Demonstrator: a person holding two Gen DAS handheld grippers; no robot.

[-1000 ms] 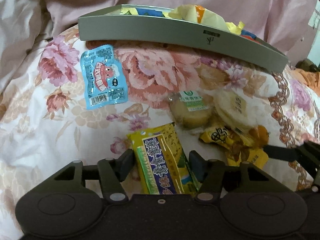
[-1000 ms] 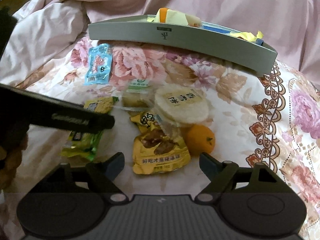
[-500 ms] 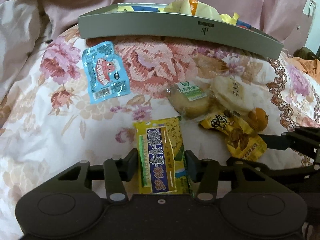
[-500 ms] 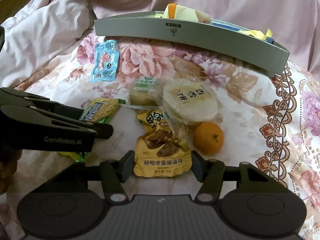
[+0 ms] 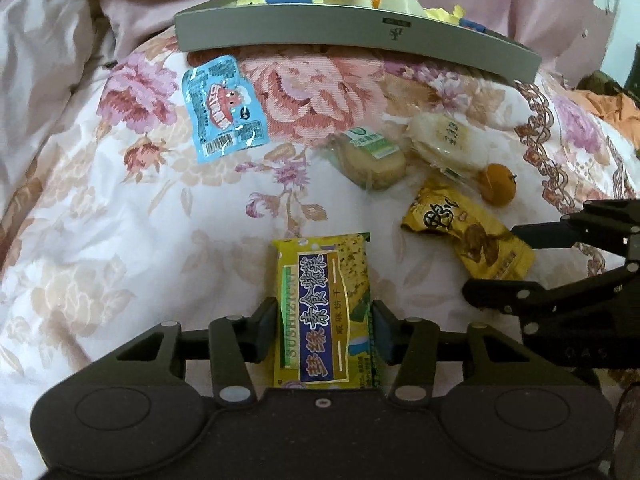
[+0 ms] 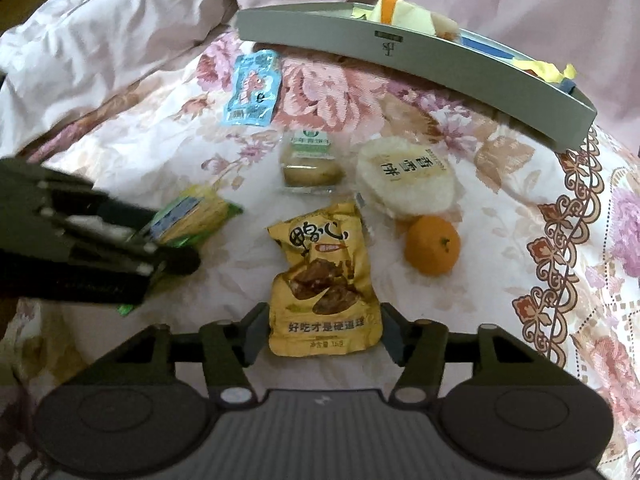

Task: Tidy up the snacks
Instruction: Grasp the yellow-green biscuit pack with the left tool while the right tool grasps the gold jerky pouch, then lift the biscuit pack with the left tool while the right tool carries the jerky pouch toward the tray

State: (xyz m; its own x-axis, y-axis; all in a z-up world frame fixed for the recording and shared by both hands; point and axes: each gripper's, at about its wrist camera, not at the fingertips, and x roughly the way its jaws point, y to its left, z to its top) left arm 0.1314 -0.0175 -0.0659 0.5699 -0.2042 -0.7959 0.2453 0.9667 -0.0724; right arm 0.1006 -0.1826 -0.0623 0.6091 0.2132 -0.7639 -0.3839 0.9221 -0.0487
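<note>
Currently my left gripper [image 5: 324,330] pinches the yellow cracker pack [image 5: 323,312] and my right gripper [image 6: 323,334], jaws just reopening slightly, brackets the brown pouch [image 6: 322,284] on the quilt [image 5: 120,240]; slick wrappers may slip before the tray [image 5: 360,36].

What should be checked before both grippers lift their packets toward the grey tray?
1. Left gripper closed on the yellow biscuit packet: ok, the pads press both long edges after just closing.
2. Right gripper closed on the brown snack pouch: cannot tell, its fingers flank the pouch but contact is unclear.
3. Gap between the two grippers: ok, they are apart.
4. Room in the grey tray: cannot tell, snacks already show above its rim.
5. Orange clear of the pouch: ok, it lies apart.
</note>
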